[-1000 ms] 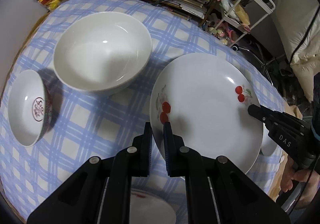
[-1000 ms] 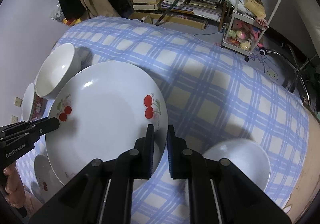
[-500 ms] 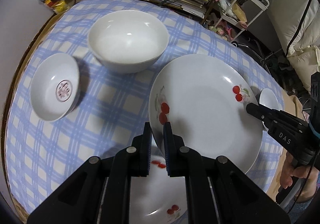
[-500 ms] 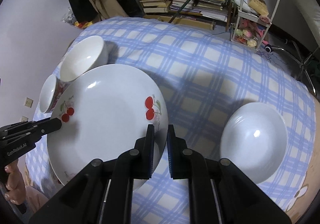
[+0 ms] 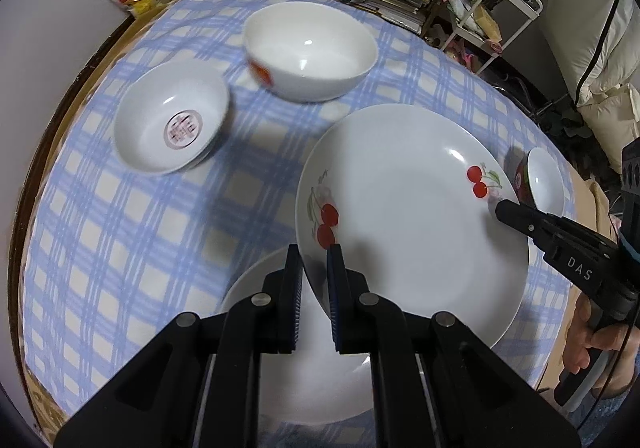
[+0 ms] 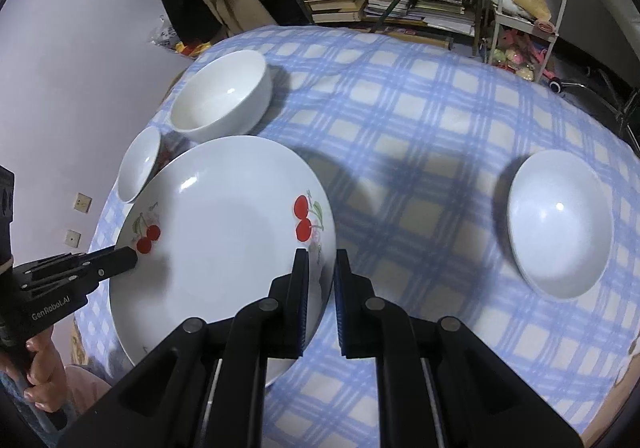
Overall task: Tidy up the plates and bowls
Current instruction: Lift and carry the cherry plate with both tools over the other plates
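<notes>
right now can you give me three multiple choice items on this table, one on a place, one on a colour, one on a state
1. What lies under the held cherry plate, near the left gripper?
A another plate
B a cup
C a book

2. The tablecloth checks are:
A green
B blue
C red

3. The cherry plate is:
A flat on the cloth
B gripped at one edge only
C gripped at opposite edges by both grippers

Key:
1 A, a white rim shows beneath.
2 B, blue on cream.
3 C, the right gripper clamps the far rim too.
</notes>
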A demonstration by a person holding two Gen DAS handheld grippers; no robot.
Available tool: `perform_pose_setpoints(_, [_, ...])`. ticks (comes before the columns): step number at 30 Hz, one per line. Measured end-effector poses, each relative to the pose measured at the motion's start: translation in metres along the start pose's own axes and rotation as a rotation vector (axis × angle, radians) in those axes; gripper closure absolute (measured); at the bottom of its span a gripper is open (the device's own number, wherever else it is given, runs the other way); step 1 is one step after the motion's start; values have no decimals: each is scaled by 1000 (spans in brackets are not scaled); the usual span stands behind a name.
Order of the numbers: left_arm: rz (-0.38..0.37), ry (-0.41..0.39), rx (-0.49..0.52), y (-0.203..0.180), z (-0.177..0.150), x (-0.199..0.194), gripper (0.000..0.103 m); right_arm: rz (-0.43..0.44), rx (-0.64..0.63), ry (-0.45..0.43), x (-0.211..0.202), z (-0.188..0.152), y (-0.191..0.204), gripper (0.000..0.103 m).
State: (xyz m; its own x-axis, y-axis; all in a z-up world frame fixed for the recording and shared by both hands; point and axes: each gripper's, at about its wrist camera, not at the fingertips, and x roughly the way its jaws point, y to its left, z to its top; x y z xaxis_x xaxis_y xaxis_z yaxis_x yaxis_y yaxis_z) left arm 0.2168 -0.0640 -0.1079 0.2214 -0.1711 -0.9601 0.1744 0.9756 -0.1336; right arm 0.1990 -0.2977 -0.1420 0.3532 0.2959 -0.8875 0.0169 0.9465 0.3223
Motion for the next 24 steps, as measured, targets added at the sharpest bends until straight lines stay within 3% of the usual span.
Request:
perform_pose_setpoints(20, [29, 7, -19, 43, -70, -19, 91, 25, 2, -28, -3, -62, 48, 89])
perform_pose_setpoints(24, [67, -10, -12, 47, -82, -21, 90, -8, -29, -20, -1, -75, 63, 89])
